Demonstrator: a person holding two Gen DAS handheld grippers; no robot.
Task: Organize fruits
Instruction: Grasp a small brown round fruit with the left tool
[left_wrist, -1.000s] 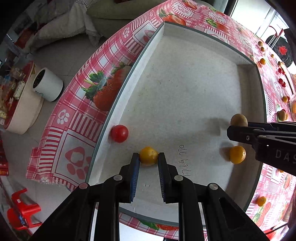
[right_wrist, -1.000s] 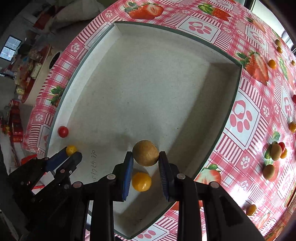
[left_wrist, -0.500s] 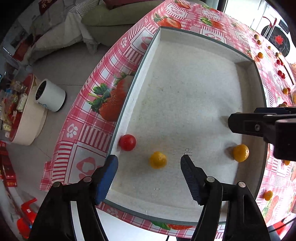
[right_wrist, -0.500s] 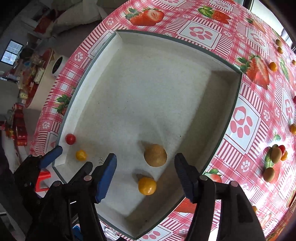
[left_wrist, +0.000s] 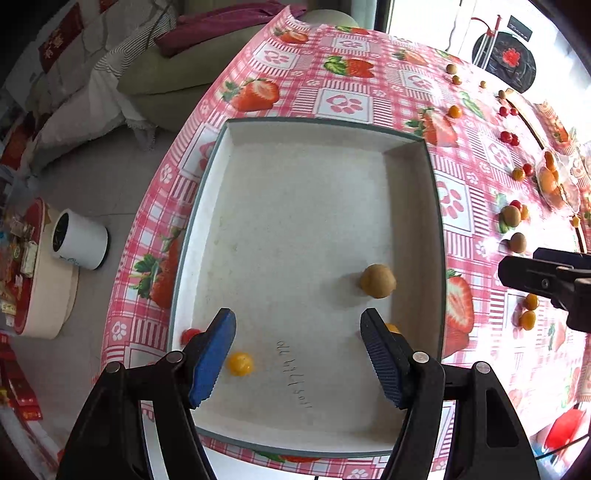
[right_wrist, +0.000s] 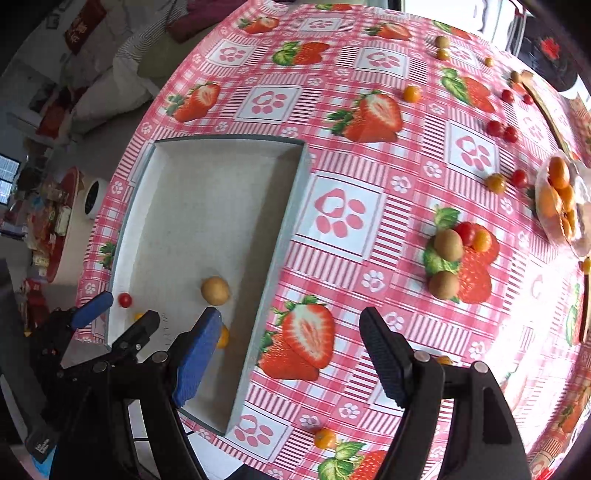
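A white tray lies on the strawberry tablecloth. In it are a yellow fruit, a red tomato at the left wall, a brown kiwi and an orange fruit half hidden behind my finger. My left gripper is open and empty above the tray's near end. My right gripper is open and empty over the cloth, right of the tray. The kiwi and tomato show there too.
Loose fruits lie on the cloth to the right: two kiwis with a tomato and an orange fruit, several cherry tomatoes, small oranges. A clear dish of oranges stands at the far right. The table edge drops off left.
Both grippers opened, let go of the yellow fruit and the kiwi in the tray, and rose. The right gripper moved right, out over the tablecloth.
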